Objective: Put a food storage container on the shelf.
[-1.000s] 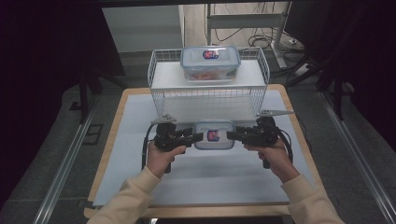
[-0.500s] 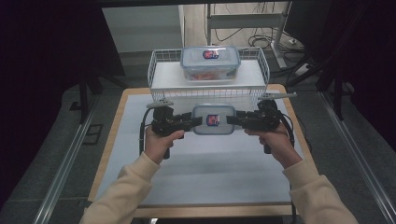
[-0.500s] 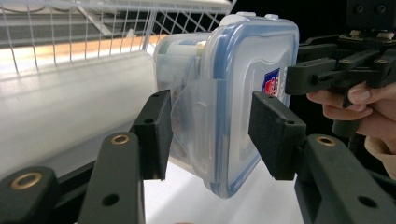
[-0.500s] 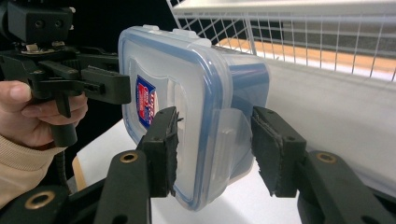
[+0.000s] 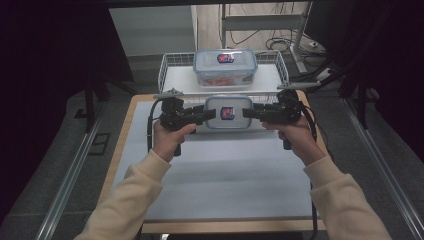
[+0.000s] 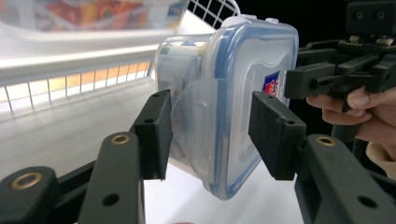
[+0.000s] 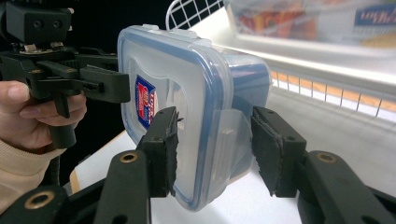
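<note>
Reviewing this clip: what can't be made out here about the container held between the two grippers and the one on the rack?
- Lifted container, high view: its contents, hidden by the lid; its underside faces away.
- Left gripper, left gripper view: whether its pads press the side latch; a gap shows on one side.
- Logo sticker: lettering too small to read.
- Rack container: orange contents blurred in both gripper views, cut off by the top edge.

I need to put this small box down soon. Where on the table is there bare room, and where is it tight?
The white mat is bare between the forearms and toward the near edge. It is crowded at the far edge, where the wire basket holding the larger container stands just behind the small container.
</note>
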Demonstrator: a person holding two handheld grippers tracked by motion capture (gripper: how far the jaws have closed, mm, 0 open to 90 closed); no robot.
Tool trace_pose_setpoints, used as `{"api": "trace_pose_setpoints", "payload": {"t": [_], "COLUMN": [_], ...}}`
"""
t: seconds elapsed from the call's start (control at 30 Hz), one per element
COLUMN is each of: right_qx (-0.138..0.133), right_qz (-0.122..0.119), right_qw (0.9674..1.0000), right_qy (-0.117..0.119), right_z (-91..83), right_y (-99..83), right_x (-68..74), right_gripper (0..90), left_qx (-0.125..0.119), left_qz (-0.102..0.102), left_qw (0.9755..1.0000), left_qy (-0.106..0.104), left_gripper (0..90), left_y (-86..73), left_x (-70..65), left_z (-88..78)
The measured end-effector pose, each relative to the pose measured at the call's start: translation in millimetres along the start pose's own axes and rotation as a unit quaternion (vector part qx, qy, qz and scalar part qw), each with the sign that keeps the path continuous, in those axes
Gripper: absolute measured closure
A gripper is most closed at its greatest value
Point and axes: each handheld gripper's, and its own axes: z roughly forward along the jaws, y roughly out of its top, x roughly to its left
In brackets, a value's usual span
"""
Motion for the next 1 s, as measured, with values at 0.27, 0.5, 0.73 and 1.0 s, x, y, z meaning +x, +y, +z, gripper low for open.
{"api": "trace_pose_setpoints", "payload": {"t": [0.27, 0.5, 0.73, 1.0], "right_qx": [0.002, -0.002, -0.009, -0.013], "right_qz": [-0.006, -0.011, -0.013, -0.016], "right_qw": [1.0000, 0.9999, 0.9999, 0.9998], "right_qy": [0.001, 0.000, 0.002, 0.003], "right_z": [-1.9, -2.9, -2.3, -1.3], "right_y": [20.2, 34.8, 47.5, 65.8], "right_x": [-3.1, -2.4, -4.0, -9.0], "right_gripper": [52.4, 52.4, 52.4, 52.4], "left_qx": [-0.009, -0.014, -0.020, -0.023], "left_qz": [0.006, 0.009, 0.014, 0.019], "left_qw": [0.9999, 0.9999, 0.9997, 0.9995], "left_qy": [0.001, -0.001, 0.004, 0.007], "left_gripper": [50.6, 50.7, 50.7, 50.7], "left_y": [18.4, 31.8, 46.7, 65.5], "left_x": [-0.7, 0.9, 2.0, 5.2], "left_z": [-1.0, -2.9, -4.4, -3.3]}}
